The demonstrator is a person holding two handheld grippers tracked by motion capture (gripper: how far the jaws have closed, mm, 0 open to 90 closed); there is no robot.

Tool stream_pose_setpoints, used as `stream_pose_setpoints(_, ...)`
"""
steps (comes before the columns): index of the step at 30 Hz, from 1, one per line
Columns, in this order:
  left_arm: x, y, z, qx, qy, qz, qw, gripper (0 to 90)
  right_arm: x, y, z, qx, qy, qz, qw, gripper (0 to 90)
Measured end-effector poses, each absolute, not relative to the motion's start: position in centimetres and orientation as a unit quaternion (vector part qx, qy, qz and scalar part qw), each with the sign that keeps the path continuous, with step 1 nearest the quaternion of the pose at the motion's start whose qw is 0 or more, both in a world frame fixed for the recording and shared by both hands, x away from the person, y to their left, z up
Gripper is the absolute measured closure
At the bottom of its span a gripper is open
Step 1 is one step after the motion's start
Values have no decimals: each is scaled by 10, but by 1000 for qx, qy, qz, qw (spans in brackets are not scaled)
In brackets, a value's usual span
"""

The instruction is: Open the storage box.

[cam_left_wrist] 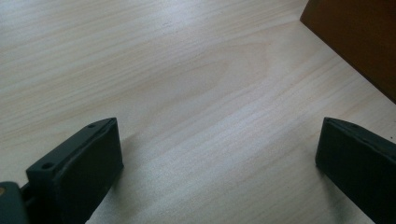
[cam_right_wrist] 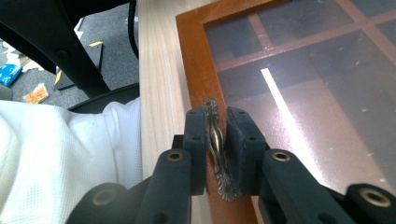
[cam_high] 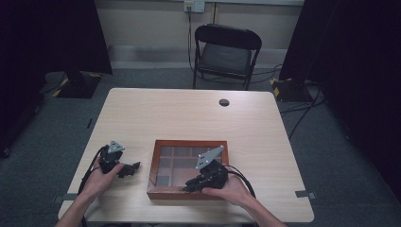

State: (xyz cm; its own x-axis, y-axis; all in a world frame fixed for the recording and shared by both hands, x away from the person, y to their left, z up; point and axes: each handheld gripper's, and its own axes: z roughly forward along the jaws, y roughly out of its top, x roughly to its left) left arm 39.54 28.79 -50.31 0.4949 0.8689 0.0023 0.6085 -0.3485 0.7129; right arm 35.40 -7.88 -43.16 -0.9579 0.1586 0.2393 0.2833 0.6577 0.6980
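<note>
Box: shallow reddish-brown wooden box point(cam_high: 187, 193) with a dark glass lid split into panes by wooden bars; lies flat near the front edge of the counter, right of centre.
Handle: small ornate metal handle point(cam_right_wrist: 216, 150) on the lid's front frame rail, running along that rail.
Right hand-held gripper: right hand-held gripper point(cam_right_wrist: 216, 140) closed narrow on the metal handle, one black jaw pressed to each side of it; seen in the high view over the box's front right part, held by the right hand point(cam_high: 226, 188).
Left hand-held gripper: left hand-held gripper point(cam_left_wrist: 219, 149) spread wide with nothing between its jaws; rests low over bare wood, just left of the box and apart from it; a corner of the box shows at the upper right of the left gripper view.
Counter: pale wood-grain counter point(cam_high: 189, 113) with a round dark cable hole point(cam_high: 224, 102) near its far edge.
Background: black folding chair point(cam_high: 226, 53) stands beyond the far edge, on grey carpet.
Sleeve: white textured sleeve point(cam_right_wrist: 60, 158) fills the lower left of the right gripper view.
</note>
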Motion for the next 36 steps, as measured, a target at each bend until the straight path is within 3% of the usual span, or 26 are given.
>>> stream_pose_setpoints(36,395,288,-503,798,463,195,334,0,350,-76,-431,-116,-914,-385,62,829)
